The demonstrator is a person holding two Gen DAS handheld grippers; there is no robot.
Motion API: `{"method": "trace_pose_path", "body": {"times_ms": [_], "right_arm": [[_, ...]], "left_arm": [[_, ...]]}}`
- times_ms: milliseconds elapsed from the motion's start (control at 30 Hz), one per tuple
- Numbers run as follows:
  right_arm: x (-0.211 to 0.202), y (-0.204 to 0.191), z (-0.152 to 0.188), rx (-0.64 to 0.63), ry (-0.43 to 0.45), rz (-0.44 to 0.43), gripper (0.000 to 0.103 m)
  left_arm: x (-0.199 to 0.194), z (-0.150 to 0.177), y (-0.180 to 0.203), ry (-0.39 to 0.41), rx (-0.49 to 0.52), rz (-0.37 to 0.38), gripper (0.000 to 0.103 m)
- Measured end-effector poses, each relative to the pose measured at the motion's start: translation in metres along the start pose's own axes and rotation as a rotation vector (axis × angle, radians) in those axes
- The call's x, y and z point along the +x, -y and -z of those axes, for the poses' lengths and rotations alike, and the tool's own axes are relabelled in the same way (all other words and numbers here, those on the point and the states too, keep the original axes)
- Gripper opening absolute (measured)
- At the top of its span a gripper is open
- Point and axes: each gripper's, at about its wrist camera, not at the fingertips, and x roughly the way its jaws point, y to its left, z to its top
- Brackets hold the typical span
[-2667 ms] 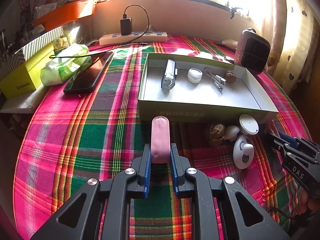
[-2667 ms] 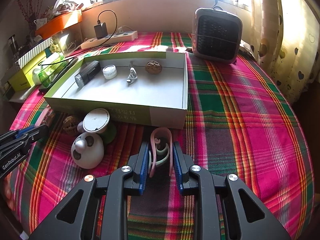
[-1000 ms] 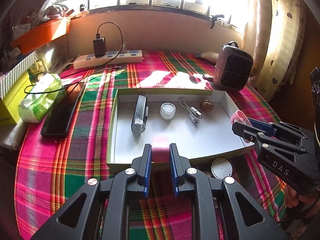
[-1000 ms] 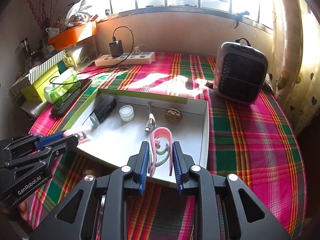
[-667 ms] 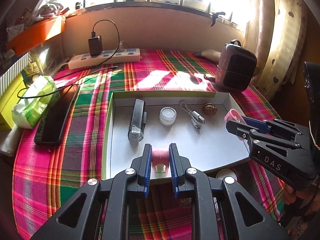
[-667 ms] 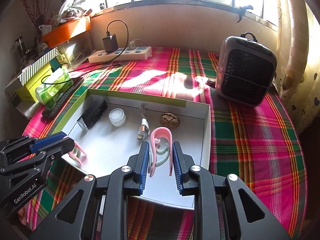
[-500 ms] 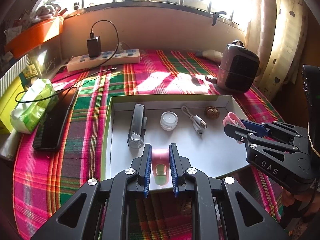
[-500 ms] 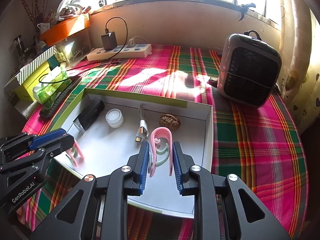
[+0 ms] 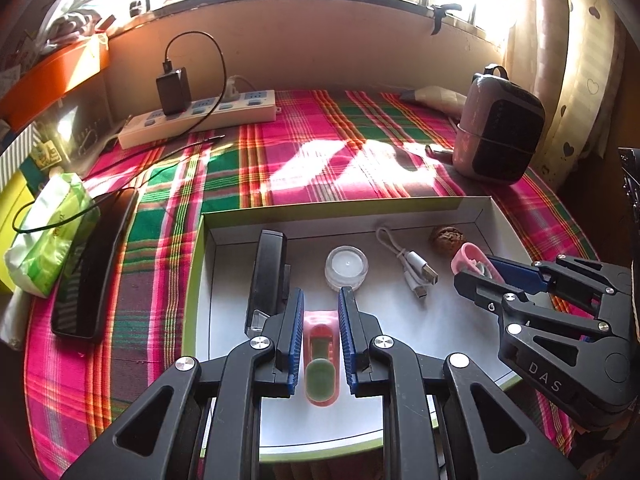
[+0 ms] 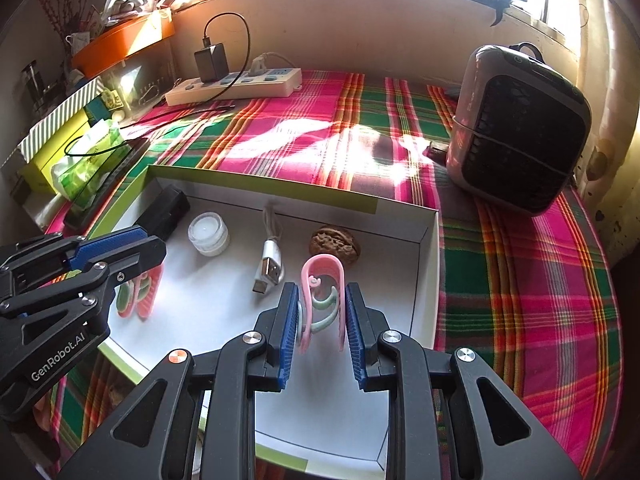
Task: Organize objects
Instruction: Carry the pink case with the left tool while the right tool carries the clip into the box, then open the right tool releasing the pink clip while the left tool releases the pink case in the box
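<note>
Pink clip with green insert (image 9: 320, 354): clamped between the pads of left gripper (image 9: 320, 344); 2.7 s back carried low over the plaid cloth in front of the box, now hanging over the white floor of the open box (image 9: 400, 320), near its front-left part, just ahead of the black stapler-like device (image 9: 266, 276).

Pink ear-hook piece with pale green curl (image 10: 325, 294): pinched by right gripper (image 10: 322, 320), pads pressing both sides; earlier outside the box's front wall, now over the box floor at right, just short of the walnut (image 10: 335, 246).

Already lodged in box, in a row along the back: black device, small white jar (image 9: 346, 266), white USB cable (image 9: 412, 270), walnut.

Both grippers lower and further in than 1 s back, tilted steeply down.

Reading: carry phase all but finished; both items positioned for release. Next call: lower to the floor, open jaws, keep clear of jar and cable. Further loose items outside the box not visible now.
</note>
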Motion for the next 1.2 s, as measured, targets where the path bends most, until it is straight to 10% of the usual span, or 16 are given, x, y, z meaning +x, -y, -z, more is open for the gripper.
{"method": "trace_pose_path", "body": {"times_ms": [1200], "right_arm": [[0.013,0.000,-0.001,-0.012,-0.005,0.019,0.029]], "left_arm": [[0.029,-0.006,-0.005,-0.061,-0.019,-0.014,0.025]]}}
